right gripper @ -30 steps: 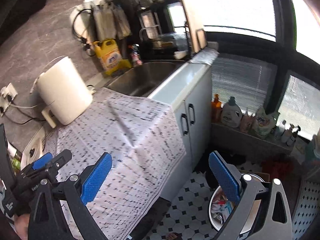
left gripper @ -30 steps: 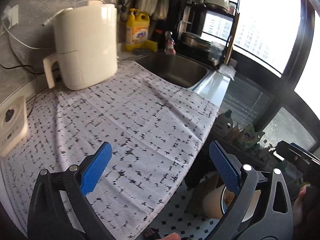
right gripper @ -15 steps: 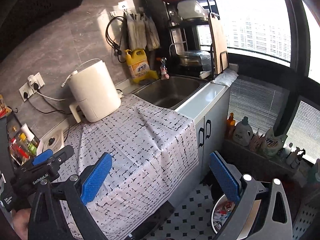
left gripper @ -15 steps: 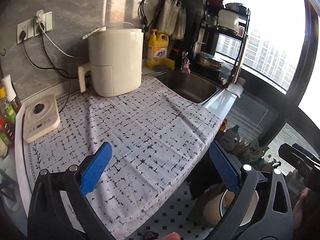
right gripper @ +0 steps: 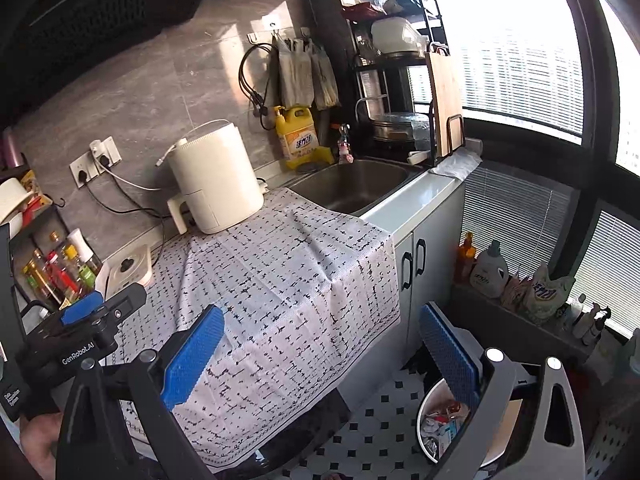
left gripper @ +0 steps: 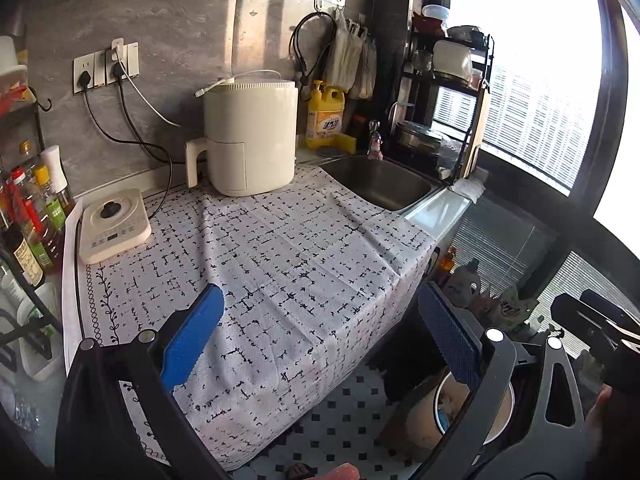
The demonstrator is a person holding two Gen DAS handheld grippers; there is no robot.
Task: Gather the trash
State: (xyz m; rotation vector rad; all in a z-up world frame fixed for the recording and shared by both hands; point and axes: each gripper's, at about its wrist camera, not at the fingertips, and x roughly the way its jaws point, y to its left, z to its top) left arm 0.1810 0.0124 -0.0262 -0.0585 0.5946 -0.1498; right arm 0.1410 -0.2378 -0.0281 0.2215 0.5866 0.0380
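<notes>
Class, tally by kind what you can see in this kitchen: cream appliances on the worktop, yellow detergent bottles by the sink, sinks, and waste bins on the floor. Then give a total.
Cream appliances: 2 (air fryer, flat appliance)
Yellow detergent bottle: 1
Sink: 1
Waste bin: 1
Total: 5

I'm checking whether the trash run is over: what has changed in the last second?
Both open grippers, left and right, pulled back and up from the patterned cloth, widening the view. Nothing was gripped or released. Air fryer, sink and floor bin stayed put.
</notes>
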